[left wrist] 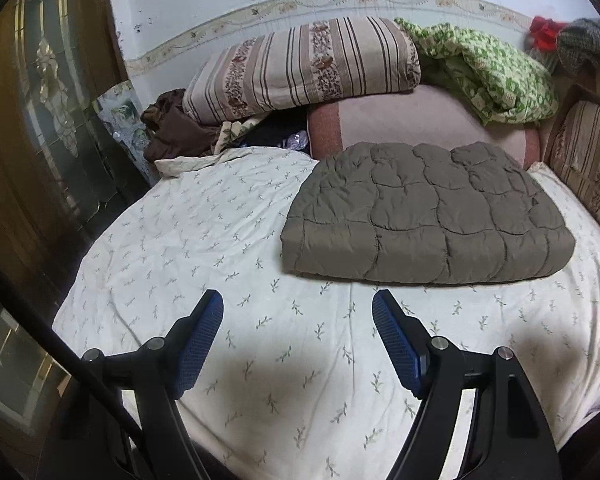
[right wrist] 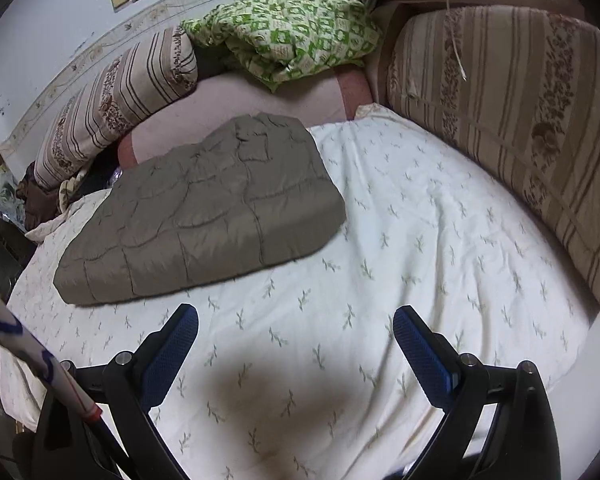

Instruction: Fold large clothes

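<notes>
White bedsheet (left wrist: 220, 216) bears folded grey quilted garment (left wrist: 424, 216); left gripper (left wrist: 298, 302), right gripper (right wrist: 296, 316) spread, empty.

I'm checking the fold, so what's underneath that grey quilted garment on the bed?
The grey quilted garment lies folded on the white leaf-print sheet, its far edge over a pink blanket. Anything tucked beneath is hidden.

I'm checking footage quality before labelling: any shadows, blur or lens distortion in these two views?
Left wrist view: sharp, strong fisheye bending the bed sheet edges, dark vignette corners, soft shadow on the sheet between the left gripper fingers. Right wrist view: same curvature and vignette, a darker shadow patch below the right gripper; the folded jacket is evenly lit, no glare.
</notes>
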Motion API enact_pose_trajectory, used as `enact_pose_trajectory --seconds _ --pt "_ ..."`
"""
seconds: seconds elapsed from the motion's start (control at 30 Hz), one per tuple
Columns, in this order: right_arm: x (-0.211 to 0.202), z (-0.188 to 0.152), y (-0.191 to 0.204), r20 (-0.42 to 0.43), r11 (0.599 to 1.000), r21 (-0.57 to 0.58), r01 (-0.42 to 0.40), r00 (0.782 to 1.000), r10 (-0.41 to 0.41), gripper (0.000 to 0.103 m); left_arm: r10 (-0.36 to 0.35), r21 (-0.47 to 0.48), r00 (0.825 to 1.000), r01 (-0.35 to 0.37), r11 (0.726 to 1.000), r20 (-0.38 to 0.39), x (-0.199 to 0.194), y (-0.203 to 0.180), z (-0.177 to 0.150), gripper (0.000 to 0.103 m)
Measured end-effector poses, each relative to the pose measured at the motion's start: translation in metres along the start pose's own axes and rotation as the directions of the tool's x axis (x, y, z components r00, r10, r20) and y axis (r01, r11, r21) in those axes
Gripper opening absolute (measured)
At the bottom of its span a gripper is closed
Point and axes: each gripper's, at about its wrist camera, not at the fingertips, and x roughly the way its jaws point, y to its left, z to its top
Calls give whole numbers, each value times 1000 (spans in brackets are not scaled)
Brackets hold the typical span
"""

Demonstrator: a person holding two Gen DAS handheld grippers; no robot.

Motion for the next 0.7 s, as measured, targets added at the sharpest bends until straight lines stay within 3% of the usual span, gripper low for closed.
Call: enact_pose_trajectory --seconds 0.43,0.7 --pt "100 78 13 29 999 30 40 999 -41 100 52 -44 995 -56 997 -88 122 0 54 76" --pt "156 120 -21 25 990 101 96 995 -99 100 30 -92 987 -45 995 -160 197 3 88 76"
